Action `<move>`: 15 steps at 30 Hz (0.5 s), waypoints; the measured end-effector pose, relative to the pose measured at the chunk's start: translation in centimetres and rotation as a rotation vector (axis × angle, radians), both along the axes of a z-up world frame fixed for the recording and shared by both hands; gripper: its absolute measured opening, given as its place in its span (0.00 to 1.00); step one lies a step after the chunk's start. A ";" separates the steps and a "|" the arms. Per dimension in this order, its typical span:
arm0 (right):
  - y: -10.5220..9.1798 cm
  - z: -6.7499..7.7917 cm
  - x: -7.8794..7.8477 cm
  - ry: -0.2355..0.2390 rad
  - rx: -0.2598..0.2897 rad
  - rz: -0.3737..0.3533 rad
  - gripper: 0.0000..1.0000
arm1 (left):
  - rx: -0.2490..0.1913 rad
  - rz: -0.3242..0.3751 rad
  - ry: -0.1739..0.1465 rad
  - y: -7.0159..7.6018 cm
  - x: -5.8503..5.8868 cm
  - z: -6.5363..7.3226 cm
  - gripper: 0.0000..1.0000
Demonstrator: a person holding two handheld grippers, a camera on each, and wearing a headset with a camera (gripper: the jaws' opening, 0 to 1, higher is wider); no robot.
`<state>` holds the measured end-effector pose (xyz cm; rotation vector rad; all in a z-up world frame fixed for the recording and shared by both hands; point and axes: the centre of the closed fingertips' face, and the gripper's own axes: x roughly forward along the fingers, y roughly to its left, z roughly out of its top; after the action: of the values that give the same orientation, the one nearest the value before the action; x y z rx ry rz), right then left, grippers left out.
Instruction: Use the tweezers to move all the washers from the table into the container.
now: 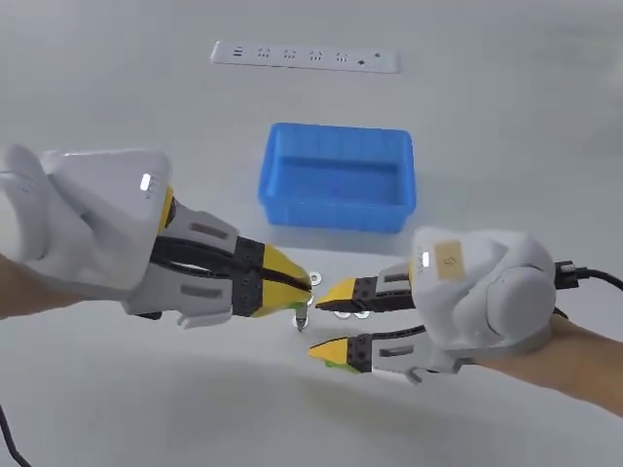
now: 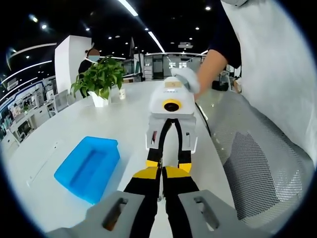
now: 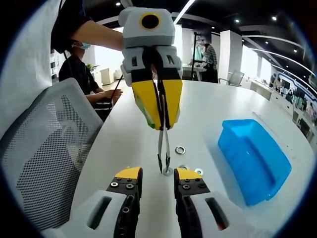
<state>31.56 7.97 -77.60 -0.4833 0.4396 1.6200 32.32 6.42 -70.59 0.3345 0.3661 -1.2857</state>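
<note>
White tabletop (image 1: 506, 117), power strip (image 1: 305, 55) along the far edge, blue container (image 1: 336, 175) sitting mid-table. The left hand-held gripper (image 1: 297, 285) is clamped on the tweezers (image 3: 162, 144), tips pointing down right at one washer (image 3: 168, 171). A second washer (image 3: 180, 149) and a third washer (image 3: 198, 171) lie loose on the tabletop close by, short of the container. The right hand-held gripper (image 1: 323, 321) hovers just beside them, jaws spread apart.

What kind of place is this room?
Probably a big open office or lab: it has a long white table, a mesh office chair, a potted plant and ceiling strip lights.
</note>
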 end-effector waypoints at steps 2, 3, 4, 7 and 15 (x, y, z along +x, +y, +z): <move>0.2 0.0 0.2 0.001 0.003 -0.002 0.26 | -0.003 -0.002 0.007 -0.1 -0.1 0.0 0.06; 0.4 0.0 0.3 0.003 0.004 -0.002 0.26 | -0.004 -0.001 0.009 -0.1 -0.1 0.0 0.06; 0.6 0.0 0.5 0.006 0.008 -0.001 0.26 | -0.006 -0.002 0.013 -0.1 -0.1 0.0 0.06; 1.1 -0.2 0.6 0.010 0.008 0.006 0.26 | -0.008 -0.004 0.021 -0.1 -0.1 0.0 0.06; 2.5 -0.6 0.5 0.017 0.014 0.038 0.18 | -0.016 0.020 0.030 0.4 0.3 0.0 0.06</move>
<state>32.05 10.44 -78.24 -0.4707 0.4339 1.6641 32.66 6.85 -70.58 0.2980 0.3836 -1.2740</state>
